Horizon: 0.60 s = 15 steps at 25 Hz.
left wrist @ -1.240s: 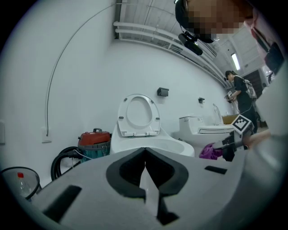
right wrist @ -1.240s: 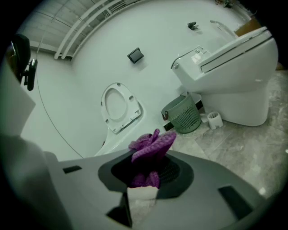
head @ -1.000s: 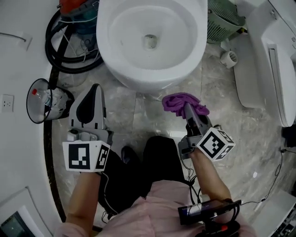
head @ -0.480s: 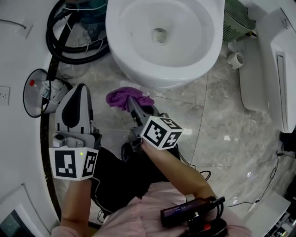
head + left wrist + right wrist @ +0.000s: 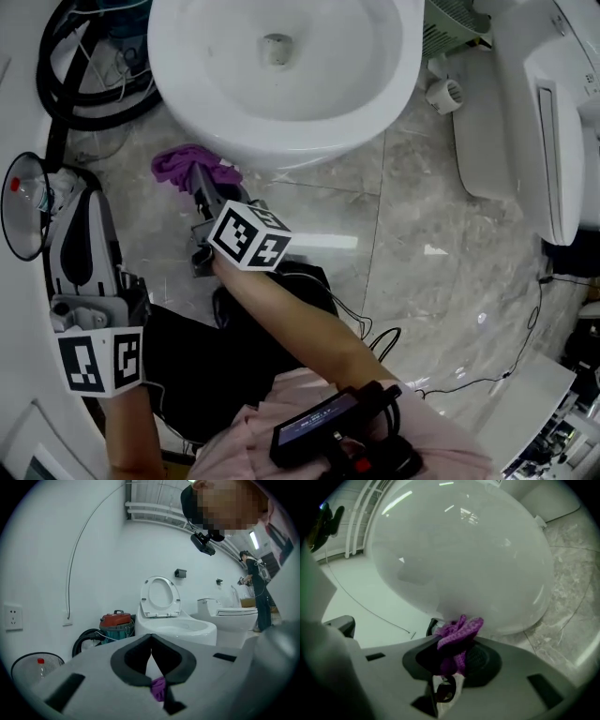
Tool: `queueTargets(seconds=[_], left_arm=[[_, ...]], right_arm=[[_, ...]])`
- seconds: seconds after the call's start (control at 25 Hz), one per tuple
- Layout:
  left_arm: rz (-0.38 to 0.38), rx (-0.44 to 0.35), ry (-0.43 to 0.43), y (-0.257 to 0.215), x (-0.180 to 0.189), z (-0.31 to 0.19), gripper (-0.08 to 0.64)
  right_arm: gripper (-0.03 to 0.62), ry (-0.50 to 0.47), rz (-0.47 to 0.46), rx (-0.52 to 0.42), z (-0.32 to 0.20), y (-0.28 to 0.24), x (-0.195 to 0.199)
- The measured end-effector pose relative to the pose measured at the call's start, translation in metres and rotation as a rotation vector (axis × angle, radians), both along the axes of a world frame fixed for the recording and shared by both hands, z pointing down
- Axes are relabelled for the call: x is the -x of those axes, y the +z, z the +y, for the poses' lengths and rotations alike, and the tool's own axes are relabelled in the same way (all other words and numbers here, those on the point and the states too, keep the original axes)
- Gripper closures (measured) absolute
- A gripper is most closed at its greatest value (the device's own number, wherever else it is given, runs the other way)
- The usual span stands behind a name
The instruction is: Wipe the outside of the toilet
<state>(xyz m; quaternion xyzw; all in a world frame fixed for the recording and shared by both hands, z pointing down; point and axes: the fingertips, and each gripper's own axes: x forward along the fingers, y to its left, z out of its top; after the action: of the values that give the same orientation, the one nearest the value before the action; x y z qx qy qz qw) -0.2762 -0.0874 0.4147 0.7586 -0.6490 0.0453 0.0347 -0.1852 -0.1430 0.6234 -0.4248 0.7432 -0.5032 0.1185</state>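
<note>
Head view: the white glazed ceramic toilet (image 5: 309, 141) is seen from above at the upper middle of the frame, with its smooth oval bowl open. The crumpled purple woven cloth (image 5: 178, 161) is clamped in the right claw (image 5: 199, 180) and is held at the lower left of the bowl's outer wall. Whether it touches the wall cannot be told from above. In the right gripper view the cloth (image 5: 457, 632) is bunched between the dark ribbed pads (image 5: 480, 658). There it is brought close under the rounded, glossy outside of the bowl (image 5: 459, 559). The left claw (image 5: 80, 202) is held at the left edge of the frame, well apart from the toilet. Its jaws are closed together on nothing.

Wiping is judged to be under way at that lower-left part of the bowl. No wet streaks or dirt are shown, so what has been cleaned cannot be told. The remaining outer wall, the base and the back are taken as left to do. The grey veined marble floor (image 5: 422, 234) is polished and reflective.
</note>
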Motion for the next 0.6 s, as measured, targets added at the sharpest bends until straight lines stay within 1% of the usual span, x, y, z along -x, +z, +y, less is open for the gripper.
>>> queueTargets(seconds=[0.16, 0.28, 0.6], left_arm=[[-0.006, 0.002, 0.008, -0.001, -0.001, -0.002, 0.551], [-0.013, 0.002, 0.015, -0.001, -0.002, -0.005, 0.551], [-0.002, -0.001, 0.033, 0.002, -0.016, -0.011, 0.551]], right_arm=[[0.493, 0.052, -0.012, 0.016, -0.011, 0.006, 0.001], [0.494, 0.063, -0.024, 0.026, -0.012, 0.005, 0.001], [0.497, -0.013, 0.029, 0.02, -0.003, 0.002, -0.016]])
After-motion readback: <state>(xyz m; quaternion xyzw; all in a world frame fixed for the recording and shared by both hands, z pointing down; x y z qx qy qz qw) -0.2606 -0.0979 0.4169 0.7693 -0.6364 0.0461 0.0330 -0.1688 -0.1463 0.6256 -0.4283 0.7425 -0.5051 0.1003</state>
